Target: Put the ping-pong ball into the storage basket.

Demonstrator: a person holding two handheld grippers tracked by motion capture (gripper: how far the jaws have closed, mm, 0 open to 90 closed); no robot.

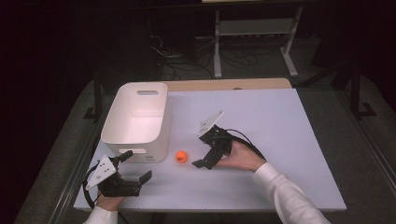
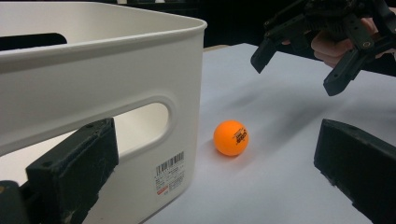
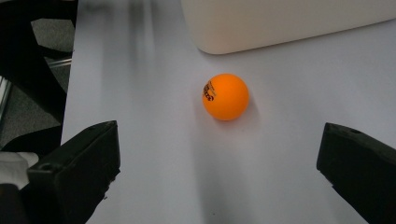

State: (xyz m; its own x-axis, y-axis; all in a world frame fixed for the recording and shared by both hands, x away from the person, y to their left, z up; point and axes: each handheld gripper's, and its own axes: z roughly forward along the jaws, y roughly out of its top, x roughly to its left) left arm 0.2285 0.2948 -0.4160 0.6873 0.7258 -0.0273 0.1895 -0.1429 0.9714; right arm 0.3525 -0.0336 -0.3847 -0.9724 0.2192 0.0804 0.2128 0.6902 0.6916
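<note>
Black and spread wide, the left claw [image 1: 135,166] rests at the counter's [image 1: 280,140] near left corner, beside the white bin's [image 1: 140,100] near wall, seemingly just waiting. Farther in, the orange ball [image 1: 181,157] sits on the bare counter just off the bin's near right corner (apart from it, not touching). The right claw [image 1: 201,150], also open and empty, hovers close on the ball's right, jaws aimed at it, probably lining up a grab so the ball can go into the empty bin behind.
</note>
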